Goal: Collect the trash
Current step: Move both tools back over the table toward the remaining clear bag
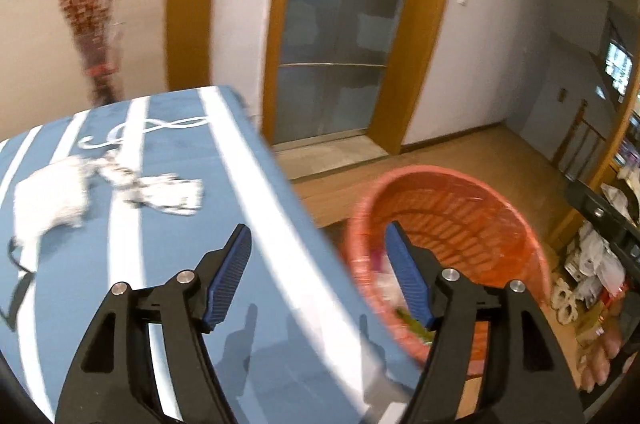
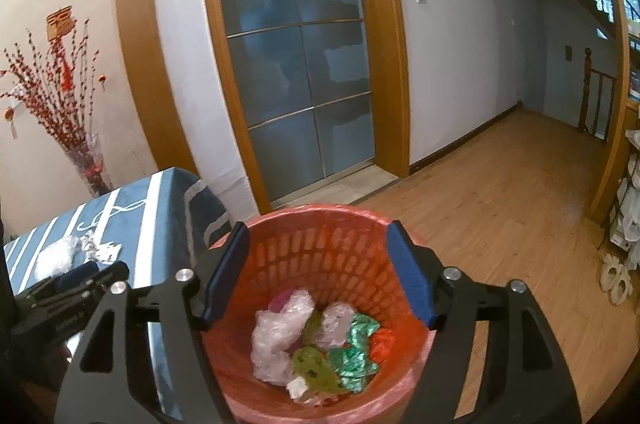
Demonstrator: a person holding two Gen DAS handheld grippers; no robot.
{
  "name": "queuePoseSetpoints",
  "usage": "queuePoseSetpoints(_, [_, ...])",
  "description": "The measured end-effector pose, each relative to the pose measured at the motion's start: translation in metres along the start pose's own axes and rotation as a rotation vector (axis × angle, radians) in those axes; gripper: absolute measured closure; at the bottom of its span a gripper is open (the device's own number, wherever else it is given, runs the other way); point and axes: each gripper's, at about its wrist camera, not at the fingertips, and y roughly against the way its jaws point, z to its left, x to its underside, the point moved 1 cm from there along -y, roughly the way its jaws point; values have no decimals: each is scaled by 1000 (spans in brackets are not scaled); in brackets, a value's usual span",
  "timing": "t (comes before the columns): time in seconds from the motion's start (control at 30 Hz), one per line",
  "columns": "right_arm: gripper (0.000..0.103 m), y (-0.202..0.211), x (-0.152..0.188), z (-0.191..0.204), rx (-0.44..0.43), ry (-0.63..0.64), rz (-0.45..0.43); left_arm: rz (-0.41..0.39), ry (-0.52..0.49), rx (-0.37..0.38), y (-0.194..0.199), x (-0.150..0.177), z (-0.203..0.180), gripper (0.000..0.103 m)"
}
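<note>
An orange mesh trash basket [image 2: 340,240] stands on the floor beside the table and holds several crumpled wrappers [image 2: 316,344], clear, green and red. My right gripper [image 2: 318,276] hangs open over the basket with nothing between its fingers. My left gripper [image 1: 318,280] is open and empty above the table's right edge, with the basket [image 1: 472,207] to its right. On the blue striped tablecloth [image 1: 176,264] lie a white crumpled bag [image 1: 52,199] and a crinkled white wrapper [image 1: 168,193], ahead and left of the left gripper. The right wrist view shows the left gripper [image 2: 76,284] over the table.
A glass vase with red branches [image 2: 88,159] stands behind the table by the wall. A frosted sliding door [image 2: 296,63] in a wooden frame is ahead. Wooden floor [image 2: 500,191] stretches to the right. Bags and clutter [image 1: 592,264] lie at the far right.
</note>
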Motion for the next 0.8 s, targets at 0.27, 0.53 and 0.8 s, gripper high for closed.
queuePoseSetpoints(0.27, [21,0,6,63,-89,71,45,-23,90,-247,18,-9,105,26])
queuePoseSetpoints(0.53, [17,-13,13,137,-150,185,91,35,265,-378,4,-22,211,21])
queuePoseSetpoints(0.8, [17,-22,18,183,-185,265,112,132,332,-373,-26,-17,244,21])
